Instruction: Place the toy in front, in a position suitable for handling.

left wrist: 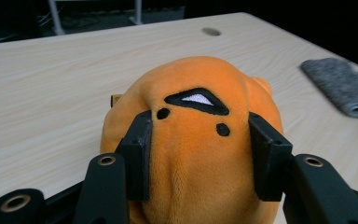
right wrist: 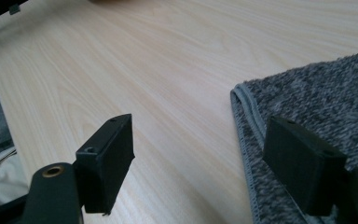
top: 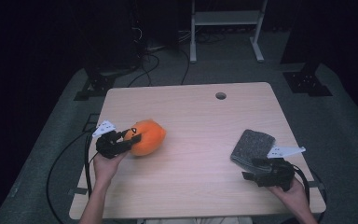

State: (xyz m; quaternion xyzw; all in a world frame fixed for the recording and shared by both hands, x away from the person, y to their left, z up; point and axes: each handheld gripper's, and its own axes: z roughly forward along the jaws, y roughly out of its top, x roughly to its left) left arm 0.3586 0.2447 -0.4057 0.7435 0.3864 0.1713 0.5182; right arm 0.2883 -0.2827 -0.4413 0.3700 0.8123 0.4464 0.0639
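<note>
An orange plush toy (top: 147, 136) with a small black-and-white face lies at the table's left side. My left gripper (top: 128, 139) is shut on it, and in the left gripper view both black pads press into the plush toy (left wrist: 200, 107) on either side of its face, with the left gripper (left wrist: 200, 154) squeezing the soft body. A folded grey towel (top: 253, 143) lies at the right. My right gripper (top: 254, 169) stands open at the towel's near edge. In the right gripper view, one jaw of the right gripper (right wrist: 200, 154) hangs over the towel (right wrist: 317, 98) and the other over bare wood.
The light wooden table (top: 191, 107) has a round cable hole (top: 221, 95) near its far edge. Beyond it stand dark floor, cables and a white frame (top: 226, 18). The towel (left wrist: 345, 86) also lies far right in the left gripper view.
</note>
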